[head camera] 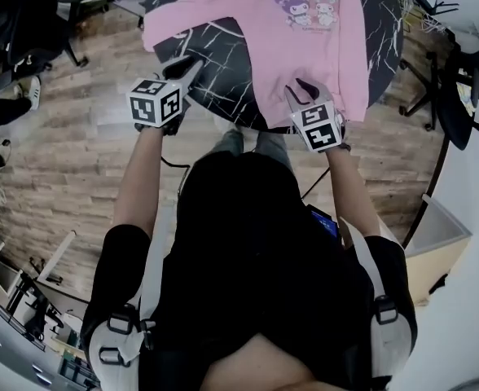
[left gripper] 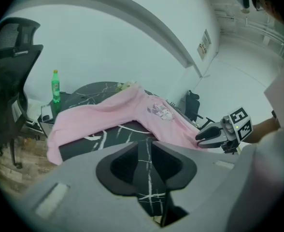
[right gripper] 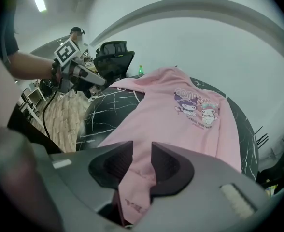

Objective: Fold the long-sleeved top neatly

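Off the left side of the round black marble table [head camera: 223,63], an office chair [left gripper: 11,81] stands on the wooden floor [head camera: 76,153]. A green bottle [left gripper: 55,86] stands upright at the table's rim on the side away from me.

My left gripper [head camera: 195,61] hangs over the table's left part, above bare marble and clear of the cloth. Its jaws stand a little apart. In the left gripper view only the veined tabletop shows through the narrow gap between them, so this gripper is empty.

The pink long-sleeved top [head camera: 305,47] lies spread face up across the table's middle and right part. Its left sleeve [head camera: 191,10] stretches flat towards the table's left rim, where the cuff droops over the edge. The cartoon print [head camera: 309,10] on the chest sits towards the table's far side. The hem hangs over the table's near edge, just in front of me.

My right gripper [head camera: 295,88] is at the table's near edge, on that hem. In the right gripper view its jaws are closed on the pink fabric. A fold of cloth is pinched between the pads, and a strip of it with small lettering runs down below them. The rest of the top lies flat on the table beyond the jaws.
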`<state>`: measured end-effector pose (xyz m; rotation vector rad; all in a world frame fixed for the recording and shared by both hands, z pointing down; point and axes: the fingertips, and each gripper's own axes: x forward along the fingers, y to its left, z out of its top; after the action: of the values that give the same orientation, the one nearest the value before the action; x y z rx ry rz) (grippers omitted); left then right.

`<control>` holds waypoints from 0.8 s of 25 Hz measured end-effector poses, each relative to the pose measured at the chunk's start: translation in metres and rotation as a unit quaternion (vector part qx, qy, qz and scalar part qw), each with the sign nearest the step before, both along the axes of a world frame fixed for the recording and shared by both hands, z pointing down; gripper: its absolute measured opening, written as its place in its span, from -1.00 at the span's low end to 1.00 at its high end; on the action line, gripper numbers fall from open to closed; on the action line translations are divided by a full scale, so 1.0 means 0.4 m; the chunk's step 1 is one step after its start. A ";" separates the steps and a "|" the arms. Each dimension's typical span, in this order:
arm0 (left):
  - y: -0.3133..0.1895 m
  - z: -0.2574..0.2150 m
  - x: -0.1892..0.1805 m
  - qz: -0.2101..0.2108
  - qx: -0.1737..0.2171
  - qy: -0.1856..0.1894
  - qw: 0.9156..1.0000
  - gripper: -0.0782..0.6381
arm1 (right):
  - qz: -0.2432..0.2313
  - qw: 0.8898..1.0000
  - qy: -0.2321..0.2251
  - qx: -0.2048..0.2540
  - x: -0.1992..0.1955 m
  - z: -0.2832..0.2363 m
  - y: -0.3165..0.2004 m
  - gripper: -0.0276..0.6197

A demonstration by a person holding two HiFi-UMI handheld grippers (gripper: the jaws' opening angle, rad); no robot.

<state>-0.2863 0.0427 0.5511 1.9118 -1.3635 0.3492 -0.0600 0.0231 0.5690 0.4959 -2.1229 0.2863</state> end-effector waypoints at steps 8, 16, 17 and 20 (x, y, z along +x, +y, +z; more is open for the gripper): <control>0.063 0.039 0.390 0.171 -0.040 0.032 0.984 -0.41 | 0.013 1.000 0.005 -0.023 0.139 0.037 0.020 -0.53; 0.132 0.080 0.615 0.358 -0.047 -0.029 0.932 -0.28 | 0.069 0.997 -0.005 -0.022 0.222 0.038 0.033 -0.53; 0.136 0.089 0.627 0.371 -0.046 -0.041 0.927 -0.24 | 0.075 0.997 -0.005 -0.022 0.233 0.036 0.036 -0.53; 0.153 0.127 0.650 0.406 -0.051 -0.084 0.909 -0.20 | 0.092 0.996 -0.004 -0.023 0.270 0.034 0.046 -0.53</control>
<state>-0.0263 0.1040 0.6018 2.3195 -0.5518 0.9821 0.0478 0.0414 0.5826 0.6656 -2.0768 0.4403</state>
